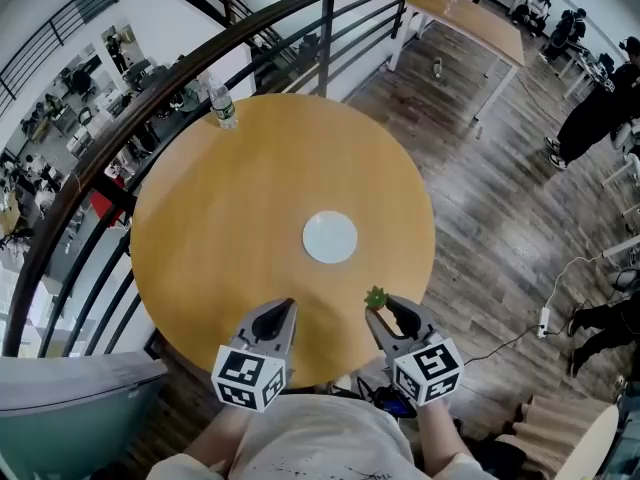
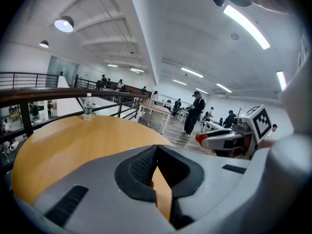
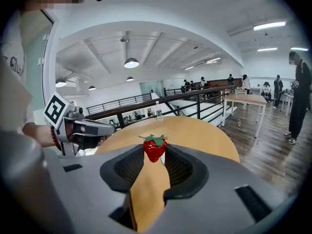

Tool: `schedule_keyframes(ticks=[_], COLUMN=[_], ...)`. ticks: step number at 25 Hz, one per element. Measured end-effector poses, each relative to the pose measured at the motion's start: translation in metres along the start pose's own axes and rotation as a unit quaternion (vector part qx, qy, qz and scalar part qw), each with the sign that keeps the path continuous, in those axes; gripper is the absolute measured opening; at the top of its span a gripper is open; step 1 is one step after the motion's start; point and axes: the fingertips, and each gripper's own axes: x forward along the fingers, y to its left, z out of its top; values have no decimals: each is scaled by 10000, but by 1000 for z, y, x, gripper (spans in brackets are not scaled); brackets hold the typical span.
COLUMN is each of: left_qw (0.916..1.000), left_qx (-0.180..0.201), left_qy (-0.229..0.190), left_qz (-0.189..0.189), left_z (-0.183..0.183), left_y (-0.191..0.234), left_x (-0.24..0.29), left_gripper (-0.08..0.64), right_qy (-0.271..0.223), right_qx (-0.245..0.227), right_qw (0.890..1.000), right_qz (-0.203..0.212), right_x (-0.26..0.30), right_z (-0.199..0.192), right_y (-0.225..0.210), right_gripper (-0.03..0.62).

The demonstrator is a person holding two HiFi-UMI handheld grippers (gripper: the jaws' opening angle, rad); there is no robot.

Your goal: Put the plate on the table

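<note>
From where I stand, the plate point(image 1: 330, 236) lies flat on the round wooden bench point(image 1: 220, 208), straight ahead of both pairs of jaws and roughly midway between their lines, clear of each. So the task's thing is already down on the bench, and nothing grips it.

The left gripper point(image 2: 155, 149) has its jaws pressed together at the tips, w/ nothing between them. The right gripper point(image 1: 378, 308) has its jaws pinching a small strawberry point(image 3: 154, 148) right at the tips, red body between the pads and green leaves poking up above them. A water bottle point(image 1: 222, 103) stands far beyond the jaws, at the bench's far edge by the railing.

Handling, as a judgement: the plate looks small, thin, pale and smooth — prob. light and stiff. I can't tell whether it's ceramic or plastic, so treat it as breakable. It sits flush on the bench, so there's little for jaws to get under. Best hold is at the rim nearest the jaws, one jaw over and one under, approx. level. The glossy surface could slip, so the pinch needs to be firm but not hard. The left jaws are the free pair — the right ones are busy w/ the strawberry.
</note>
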Motion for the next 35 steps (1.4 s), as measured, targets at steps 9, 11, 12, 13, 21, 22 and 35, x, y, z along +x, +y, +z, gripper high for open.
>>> schedule_keyframes(ticks=[9,11,12,13,21,22,35], left_qw=[9993,9993,9994,9994,9998,9997,9992], left_qx=[115,82,66,56,-155,-163,-30], left_qy=[161,161,159,154,120,131,309], left_qz=[-324,-328,-316,-293,63,92,243], left_z=[6,8,10,11,32,33,26], left_y=[29,30,30,29,42,44,52], left_x=[20,24,25,27,46,49,82], left_gripper=[23,23,23,24,23,23,25], right_qy=[88,117,121,118,262,272,516], right_qx=[150,171,167,151,-61,-70,-167], right_qw=[9992,9992,9992,9992,9996,9996,9982], right_qz=[-354,-352,-350,-347,23,58,239], right_x=[21,23,24,24,52,56,92], right_z=[9,9,10,12,37,39,29], right_y=[-9,-12,-15,-18,-38,-40,-69], right_gripper=[147,147,147,147,148,147,147])
